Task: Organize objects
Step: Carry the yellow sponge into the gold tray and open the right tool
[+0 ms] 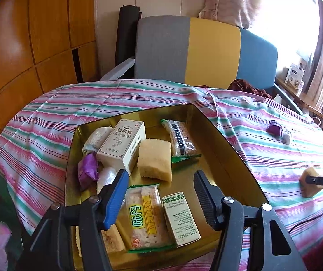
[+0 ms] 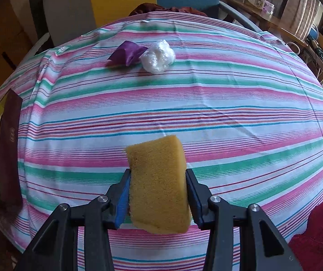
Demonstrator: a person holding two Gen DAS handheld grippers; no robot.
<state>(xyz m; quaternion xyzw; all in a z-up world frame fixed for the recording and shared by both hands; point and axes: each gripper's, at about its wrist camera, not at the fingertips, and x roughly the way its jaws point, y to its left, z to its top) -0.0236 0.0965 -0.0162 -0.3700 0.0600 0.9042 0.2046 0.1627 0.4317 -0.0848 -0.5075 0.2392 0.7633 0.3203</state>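
Observation:
A gold tin box (image 1: pixel 236 158) sits on the striped tablecloth and holds a white carton (image 1: pixel 122 145), a yellow sponge (image 1: pixel 154 159), a snack bar (image 1: pixel 181 139), a biscuit pack (image 1: pixel 145 219), a small green-white box (image 1: pixel 180 219), a purple wrapper (image 1: pixel 88 169) and other items. My left gripper (image 1: pixel 159 181) is open and empty over the box. My right gripper (image 2: pixel 158 177) is shut on a second yellow sponge (image 2: pixel 159 180), held above the cloth; it also shows in the left wrist view (image 1: pixel 310 184). A purple packet (image 2: pixel 127 55) and a white plastic ball (image 2: pixel 158 55) lie farther back.
The box's dark outer wall (image 2: pixel 9 153) stands at the left of the right wrist view. A grey, yellow and blue chair (image 1: pixel 206 49) stands behind the table. A wooden cabinet (image 1: pixel 26 45) is at the left. A cluttered shelf (image 2: pixel 274 15) is at the right.

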